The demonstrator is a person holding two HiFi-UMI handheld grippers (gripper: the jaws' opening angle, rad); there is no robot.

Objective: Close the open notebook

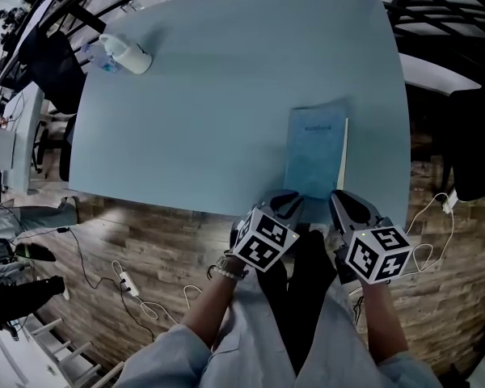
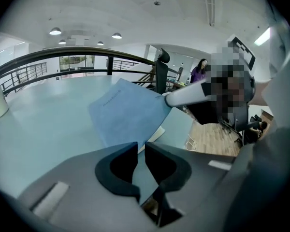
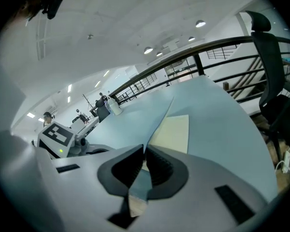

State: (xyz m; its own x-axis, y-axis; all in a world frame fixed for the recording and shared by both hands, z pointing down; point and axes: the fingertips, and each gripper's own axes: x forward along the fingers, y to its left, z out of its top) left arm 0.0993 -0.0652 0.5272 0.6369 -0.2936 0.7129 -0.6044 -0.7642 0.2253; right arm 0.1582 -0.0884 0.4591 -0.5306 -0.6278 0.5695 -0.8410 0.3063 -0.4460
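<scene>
One bottle [image 1: 125,55] far from notebook [image 1: 314,156].

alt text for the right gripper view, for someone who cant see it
The right tool is clamped on the near edge of a blue notebook cover, holding it raised above a cream page on a pale blue table. A white bottle stands far back, before a black railing.

text: none legible | thin blue paper-covered notebook [image 1: 315,156] | small printed line at cover's 12 o'clock was too small to read
</scene>
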